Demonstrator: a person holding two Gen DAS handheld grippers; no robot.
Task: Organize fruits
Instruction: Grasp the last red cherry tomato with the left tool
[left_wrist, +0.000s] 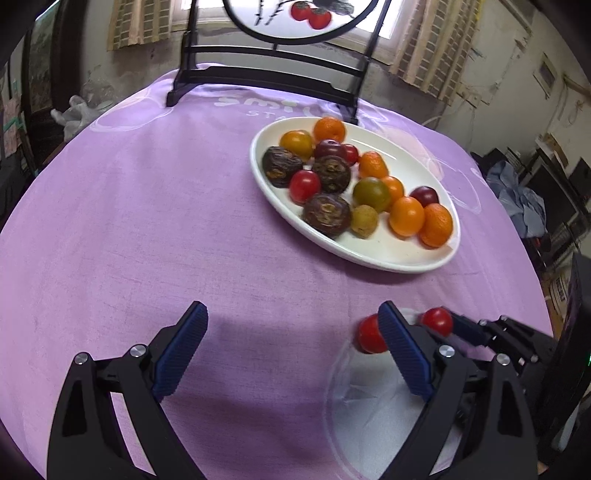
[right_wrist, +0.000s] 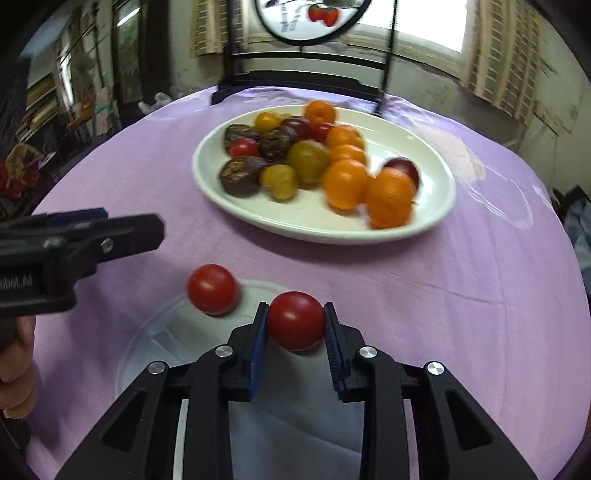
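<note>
- Right tongs (right_wrist: 295, 325): nearest item; blue-padded jaws closed on a red tomato (right_wrist: 295, 320), pads pressing its two sides. The held tomato sits over the near part of the clear plate (right_wrist: 147, 332), on the near side of the white dish (right_wrist: 436, 206).
- Clear plate: shallow, see-through, lying on the tabletop (right_wrist: 461, 314) just nearer than the white dish; whether the held tomato touches it cannot be told.
- Second red tomato (right_wrist: 211, 288): resting at the far left edge of the clear plate, apart from the held one and nearer than the white dish.
- Left tongs (left_wrist: 291, 332): jaws spread wide, nothing between them, above bare purple cloth to the left of the clear plate and well nearer than the white dish. A hand (right_wrist: 16, 369) grips their handle.
- White dish: oval, beyond the clear plate toward the middle of the tabletop. Contents: several orange fruits (right_wrist: 389, 201), dark wrinkled fruits (right_wrist: 240, 181), a green-yellow fruit (right_wrist: 308, 160), small red tomatoes (right_wrist: 242, 147) and dark red plums (right_wrist: 404, 168), piled close and touching.
- Black stand (right_wrist: 295, 83): behind the white dish at the tabletop's far edge, carrying a round panel painted with red fruit.
</note>
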